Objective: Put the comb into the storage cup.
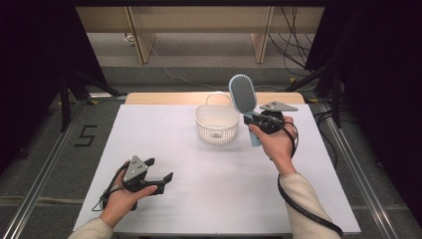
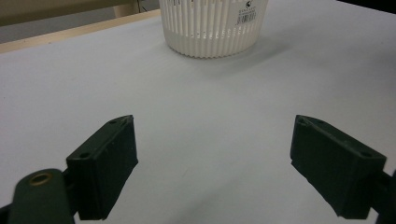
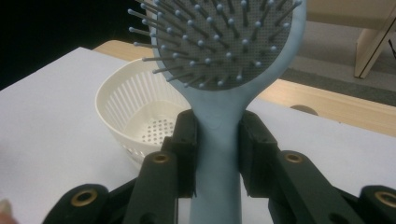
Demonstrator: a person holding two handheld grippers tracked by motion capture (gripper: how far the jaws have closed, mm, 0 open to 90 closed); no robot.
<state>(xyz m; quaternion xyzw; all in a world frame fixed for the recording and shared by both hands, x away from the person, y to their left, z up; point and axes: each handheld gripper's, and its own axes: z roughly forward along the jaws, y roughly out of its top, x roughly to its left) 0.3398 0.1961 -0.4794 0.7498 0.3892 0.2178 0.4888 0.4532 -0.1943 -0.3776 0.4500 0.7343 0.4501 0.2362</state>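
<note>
A light blue hairbrush (image 1: pixel 243 94) with a grey bristle pad is held upright above the table, its head up. My right gripper (image 1: pixel 255 119) is shut on its handle (image 3: pixel 217 154), just right of a white slatted basket (image 1: pixel 217 123). In the right gripper view the basket (image 3: pixel 140 112) sits empty behind and left of the brush. My left gripper (image 1: pixel 158 169) rests near the table's front left, held by a hand, open with nothing between its jaws. The left gripper view has the basket (image 2: pixel 212 28) far ahead across bare white tabletop.
The white tabletop (image 1: pixel 214 169) has a wooden strip along its far edge (image 1: pixel 164 97). Grey floor with rails and cables surrounds it, and dark curtains stand at both sides. A cable trails from the right gripper along the sleeve (image 1: pixel 303 204).
</note>
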